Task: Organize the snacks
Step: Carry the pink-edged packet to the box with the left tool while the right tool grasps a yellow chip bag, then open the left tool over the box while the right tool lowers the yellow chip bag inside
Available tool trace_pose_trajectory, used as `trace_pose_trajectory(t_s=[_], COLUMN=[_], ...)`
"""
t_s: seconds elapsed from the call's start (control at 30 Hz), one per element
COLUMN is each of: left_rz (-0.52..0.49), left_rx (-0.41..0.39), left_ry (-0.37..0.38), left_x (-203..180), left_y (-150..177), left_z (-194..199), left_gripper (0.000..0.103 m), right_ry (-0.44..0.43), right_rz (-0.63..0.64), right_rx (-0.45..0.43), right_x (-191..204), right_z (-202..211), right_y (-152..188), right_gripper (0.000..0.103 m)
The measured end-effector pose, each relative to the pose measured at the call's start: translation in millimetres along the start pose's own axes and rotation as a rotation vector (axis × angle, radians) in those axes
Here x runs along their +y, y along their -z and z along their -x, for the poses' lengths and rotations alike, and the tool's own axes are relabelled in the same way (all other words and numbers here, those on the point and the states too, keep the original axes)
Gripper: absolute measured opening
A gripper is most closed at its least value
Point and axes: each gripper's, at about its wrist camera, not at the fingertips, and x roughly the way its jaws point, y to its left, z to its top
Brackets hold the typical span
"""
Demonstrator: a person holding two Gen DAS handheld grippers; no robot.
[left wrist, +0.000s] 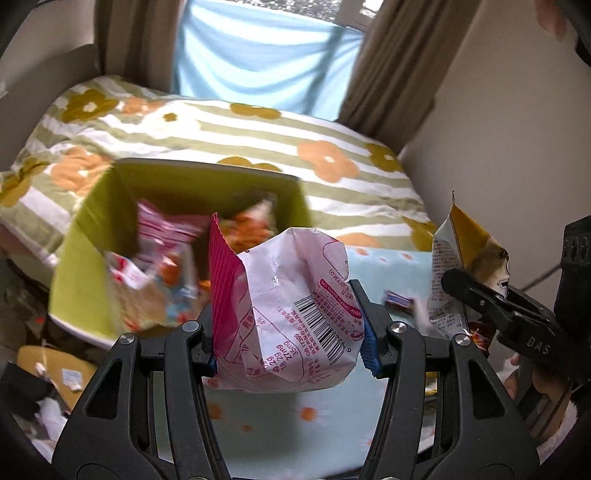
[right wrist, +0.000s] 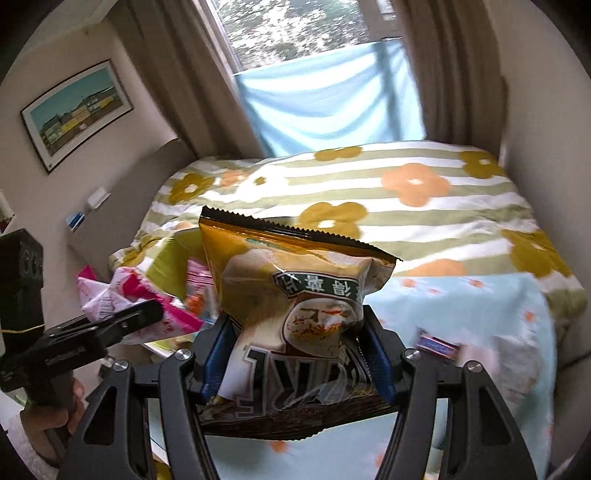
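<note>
While both hands were up over the bed, each tool carried one snack. The left gripper (left wrist: 291, 332) had its jaws pressed on a pink and white snack bag (left wrist: 288, 317), which stood between the blue pads with its barcode side to the camera. The right gripper (right wrist: 295, 354) was clamped in the same way on a golden-brown snack bag (right wrist: 295, 306), upright, with its serrated top edge pointing up. In the left view this second bag showed at the right side, held in the other tool.

Under the tools lay a light blue sheet (right wrist: 461, 295) with small orange flowers. On it, at the right, lay a small dark wrapped candy (right wrist: 436, 345); it was blurred, so I could not read it.

Just beyond the pink bag stood a yellow-green box (left wrist: 74, 269) with a dark rim, open at the top. Several more snack packets (left wrist: 162, 251), pink, red and orange, were inside it, also blurred.

Behind the box was a thick quilt (left wrist: 258, 140) with green and white stripes and big orange and mustard flowers. Farther back, a pale blue cloth (right wrist: 332, 96) hung across the lower part of the window (right wrist: 295, 29), between brown curtains (right wrist: 177, 74). On the left wall hung a framed picture (right wrist: 74, 110) of buildings under a blue sky.
</note>
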Motion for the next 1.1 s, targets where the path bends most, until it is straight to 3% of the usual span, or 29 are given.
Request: trace_pose_trajectory(t_s=[0.33,0.53,0.7,0.77,0.83,0.97,1.1], left_rz=[0.046,0.063,0.049,0.030,0.015,-0.013,0.035], left_rx=[0.089,0.130,0.148,0.154,0.145,0.120,0.102], left_ry=[-0.051,-0.061,-0.089,-0.116,-0.144,-0.171,-0.157], left_x=[113.6,149.0,155.6,154.1,152.2,150.7,158.4], left_y=[-33.3,-49.0,-53.0,-54.6,-55.5,-56.3,-51.1], left_z=[-37.6,-63.7,-76.5,-79.8,-78.3,-66.8,-53.6], left_gripper=[0.052,0.052,0.053,0.067,0.102,0.103,0.103], right_ry=[-0.066,-0.060,-0.063,-0.067,-0.068,-0.064,-0.043], right_rz=[0.007,0.025,0.017,0.016,0.016,0.013,0.045], right_rx=[0.093,0.139,0.171,0.178,0.190,0.207,0.219], right_x=[77.0,99.9,96.1,92.3,90.7,87.3,90.7], right_z=[-94.3,-126.3,-143.0,-144.3,-148.6,-150.4,-148.9], right_y=[-14.9,-13.9,-14.4,-13.4,-12.2,-9.3,-2.8], right_gripper=[0.060,0.060,0.060,0.060,0.060,0.060,0.061])
